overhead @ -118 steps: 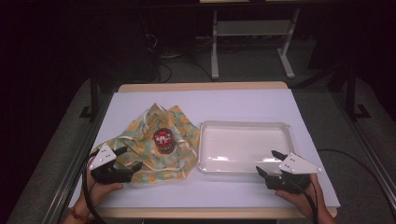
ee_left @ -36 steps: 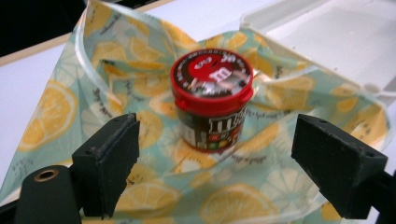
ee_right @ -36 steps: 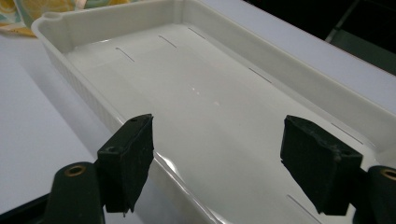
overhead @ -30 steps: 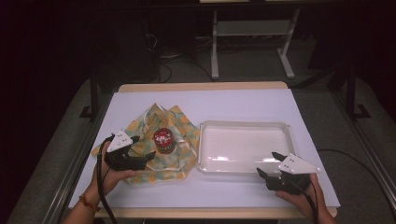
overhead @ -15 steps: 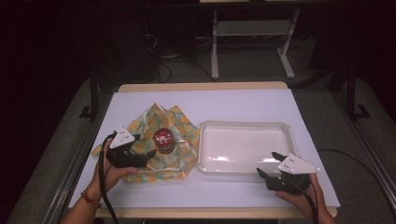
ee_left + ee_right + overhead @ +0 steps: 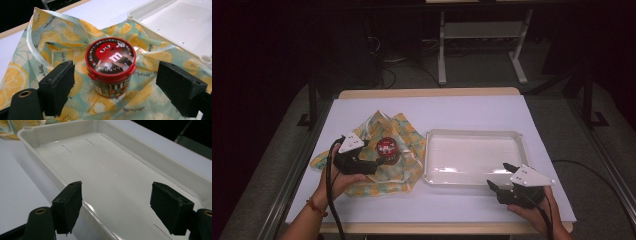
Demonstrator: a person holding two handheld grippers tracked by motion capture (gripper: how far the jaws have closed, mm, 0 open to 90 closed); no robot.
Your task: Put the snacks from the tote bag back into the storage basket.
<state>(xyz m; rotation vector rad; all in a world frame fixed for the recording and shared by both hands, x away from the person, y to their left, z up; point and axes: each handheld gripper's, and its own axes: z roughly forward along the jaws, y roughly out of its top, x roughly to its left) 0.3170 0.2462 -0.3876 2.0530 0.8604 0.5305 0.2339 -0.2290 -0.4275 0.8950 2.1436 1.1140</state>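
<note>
High view: a small candy tub [image 6: 386,148] with a red lid stands upright in the middle of a lemon-print cloth [image 6: 402,165], which lies spread on the left part of the white table [image 6: 452,110]. Just to the right of the cloth sits an empty white tray [image 6: 475,135], probably the place where the tub should go. The left gripper [image 6: 371,165] is low over the cloth, aimed at the tub from the person's side.

In the left gripper view, its jaws stand wide apart, one on each side of the tub [image 6: 111,66], and neither touches it; I judge this is the approach for a grasp on the tub body under the lid.

The right gripper [image 6: 500,177] waits at the near edge of the tray. In the right gripper view its jaws are also wide apart, above the tray rim [image 6: 65,186], holding nothing.
</note>
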